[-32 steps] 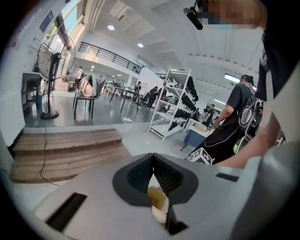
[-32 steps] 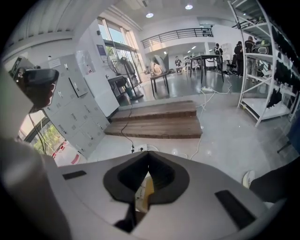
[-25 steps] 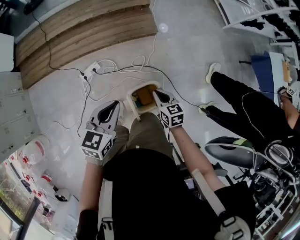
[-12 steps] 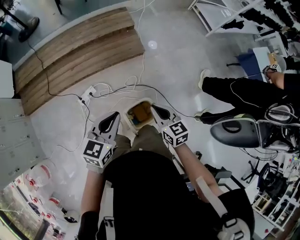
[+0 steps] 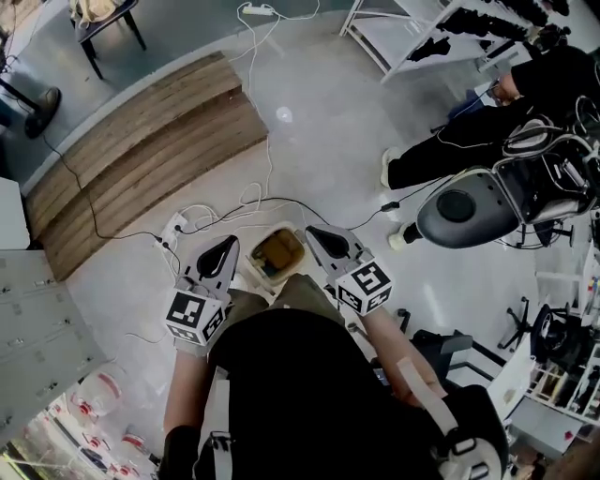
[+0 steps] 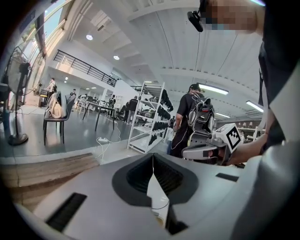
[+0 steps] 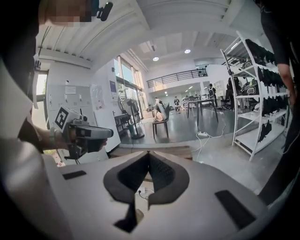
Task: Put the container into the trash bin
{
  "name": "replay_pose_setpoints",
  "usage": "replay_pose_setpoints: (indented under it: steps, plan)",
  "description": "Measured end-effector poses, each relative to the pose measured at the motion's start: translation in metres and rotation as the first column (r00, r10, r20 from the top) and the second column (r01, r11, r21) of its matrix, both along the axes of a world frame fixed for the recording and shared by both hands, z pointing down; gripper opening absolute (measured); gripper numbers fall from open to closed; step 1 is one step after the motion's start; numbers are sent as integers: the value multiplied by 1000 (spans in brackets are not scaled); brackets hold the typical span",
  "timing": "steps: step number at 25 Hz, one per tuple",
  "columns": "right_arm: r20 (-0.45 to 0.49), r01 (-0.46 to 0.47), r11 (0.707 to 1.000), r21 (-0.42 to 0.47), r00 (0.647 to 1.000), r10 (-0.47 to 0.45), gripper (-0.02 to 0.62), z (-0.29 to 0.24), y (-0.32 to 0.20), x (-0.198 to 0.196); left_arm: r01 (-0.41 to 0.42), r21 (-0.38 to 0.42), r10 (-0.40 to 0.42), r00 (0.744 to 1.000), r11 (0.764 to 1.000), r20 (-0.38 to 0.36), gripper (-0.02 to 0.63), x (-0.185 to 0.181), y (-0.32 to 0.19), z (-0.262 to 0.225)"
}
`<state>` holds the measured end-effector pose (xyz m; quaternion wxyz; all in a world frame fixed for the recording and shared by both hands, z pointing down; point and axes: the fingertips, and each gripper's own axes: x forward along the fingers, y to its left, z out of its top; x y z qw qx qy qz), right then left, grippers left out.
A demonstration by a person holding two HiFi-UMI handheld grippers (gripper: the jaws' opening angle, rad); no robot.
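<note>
Both closed, empty: left gripper (image 5: 227,244), right gripper (image 5: 313,232); trash bin (image 5: 286,229) half hidden, contents perhaps container (image 5: 277,251).

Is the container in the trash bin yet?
It looks done: a brownish thing, likely the container, lies inside the trash bin on the floor. Nothing is in hand: the left gripper and the right gripper are both shut and empty. Nothing seems left.

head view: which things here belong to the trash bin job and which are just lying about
Job: trash bin; yellow-brown thing in it, likely the container; left tongs and right tongs, both shut, empty.
Lying about: power strip, wooden platform, chair.
</note>
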<state>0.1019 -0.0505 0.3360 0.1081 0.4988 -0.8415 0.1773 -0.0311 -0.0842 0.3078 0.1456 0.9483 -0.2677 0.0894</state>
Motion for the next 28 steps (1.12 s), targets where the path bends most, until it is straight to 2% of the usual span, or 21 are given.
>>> replay_pose_setpoints:
  steps: [9, 15, 20, 28]
  plan:
    - [4, -53, 997, 61, 999, 52, 15, -65, -19, 16, -105, 63, 108, 993, 993, -51, 9, 27, -36, -61]
    - [22, -111, 986, 126, 994, 109, 15, -95, -3, 15, -150, 123, 159, 985, 981, -62, 9, 29, -29, -87]
    - [21, -143, 976, 164, 990, 142, 15, -108, -1, 17, -174, 160, 184, 982, 972, -50, 11, 36, -28, -102]
    - [12, -146, 972, 184, 989, 146, 16, -112, 8, 13, -196, 187, 213, 974, 963, -76, 10, 42, -17, -114]
